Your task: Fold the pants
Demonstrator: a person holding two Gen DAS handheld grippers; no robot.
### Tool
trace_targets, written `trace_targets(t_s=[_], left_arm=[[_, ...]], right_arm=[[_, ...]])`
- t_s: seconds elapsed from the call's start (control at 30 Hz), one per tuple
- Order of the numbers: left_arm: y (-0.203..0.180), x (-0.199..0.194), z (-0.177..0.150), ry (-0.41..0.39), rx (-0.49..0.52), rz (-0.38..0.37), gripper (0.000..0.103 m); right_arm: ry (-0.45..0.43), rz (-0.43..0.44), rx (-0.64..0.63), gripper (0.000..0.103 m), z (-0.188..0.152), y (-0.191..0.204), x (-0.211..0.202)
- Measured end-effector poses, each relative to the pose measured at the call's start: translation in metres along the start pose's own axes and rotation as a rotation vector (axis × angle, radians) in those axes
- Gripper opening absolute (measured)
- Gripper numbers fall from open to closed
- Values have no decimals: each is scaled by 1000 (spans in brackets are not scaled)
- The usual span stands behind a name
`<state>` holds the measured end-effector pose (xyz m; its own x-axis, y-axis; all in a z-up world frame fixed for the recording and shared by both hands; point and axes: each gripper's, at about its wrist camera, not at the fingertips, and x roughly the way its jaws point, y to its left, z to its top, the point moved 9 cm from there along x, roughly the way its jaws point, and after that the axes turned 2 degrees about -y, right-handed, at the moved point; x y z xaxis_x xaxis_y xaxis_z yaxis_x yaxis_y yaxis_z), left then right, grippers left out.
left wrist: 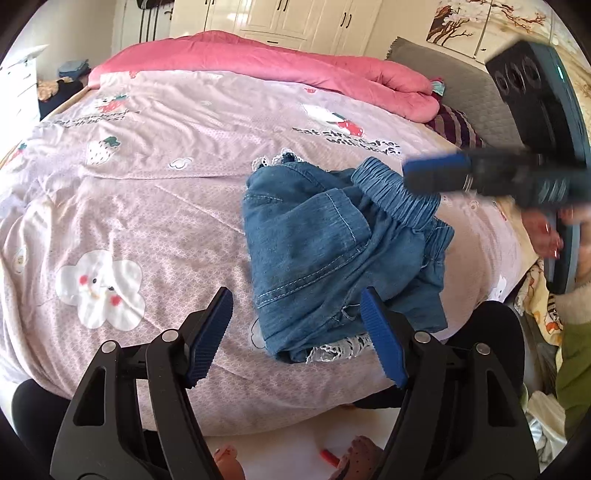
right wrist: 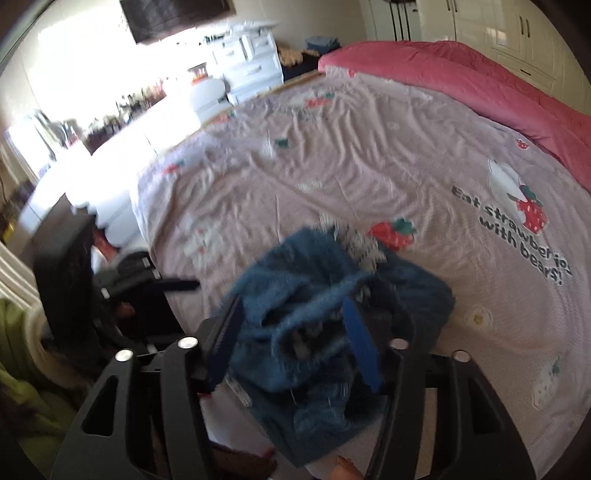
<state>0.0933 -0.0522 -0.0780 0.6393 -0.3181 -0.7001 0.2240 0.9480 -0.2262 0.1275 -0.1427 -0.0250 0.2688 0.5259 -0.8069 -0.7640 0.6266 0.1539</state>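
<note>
Blue denim pants [left wrist: 332, 240] lie in a crumpled heap on the pink strawberry-print bedsheet [left wrist: 147, 206], elastic waistband toward the upper right and white lace trim at the near edge. My left gripper [left wrist: 295, 295] is open just in front of the heap, its right finger [left wrist: 384, 343] over the cloth's near corner, with nothing held. My right gripper [left wrist: 436, 173] hovers blurred over the waistband. In the right wrist view its jaws [right wrist: 291, 299] stand apart around the blurred pants [right wrist: 325, 332]. Both inner pads show bare, and no grip can be seen.
A pink quilt [left wrist: 280, 62] is bunched along the far side of the bed, beside a grey headboard [left wrist: 443, 81]. White wardrobes [left wrist: 295, 18] and white drawers [right wrist: 251, 62] line the walls. The bed's near edge drops to the floor, where the person's feet [left wrist: 229, 458] stand.
</note>
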Motion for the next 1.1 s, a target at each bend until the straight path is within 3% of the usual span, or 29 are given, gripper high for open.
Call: trace_targets(t_s=[0.07,0.2,0.4,0.53,0.6,0.73,0.87,1.07,1.1], left_arm=[[-1,0,0,-2,3,-10,64],[-8,5,2,2,7,-26,64],[-10,8,-2,12,13,-31,64],[-18,7,3,3,37,-50,64],[-22,6,6,-7,48,-58,64],[-32,7,7,-8,73,-78,63],[-49,8,-1,10,138,-102,56],[-60,22,-3,36,193,-89,54],[-61,25,-3,37,197,-87,54]], right_arm=[[33,-2,-29,9,-20,5,1],[40,-26,-63,8,-53,6,-11],[120,-16,26,11,-84,-7,-2],[22,3,75,23,-55,-10,-31],[-38,-20,91,40,-32,-16,-43],[-91,-49,135,44,22,-28,-38],[28,-90,94,44,47,-38,15],[189,-81,83,44,34,-42,78],[206,-79,91,36,31,-42,85]])
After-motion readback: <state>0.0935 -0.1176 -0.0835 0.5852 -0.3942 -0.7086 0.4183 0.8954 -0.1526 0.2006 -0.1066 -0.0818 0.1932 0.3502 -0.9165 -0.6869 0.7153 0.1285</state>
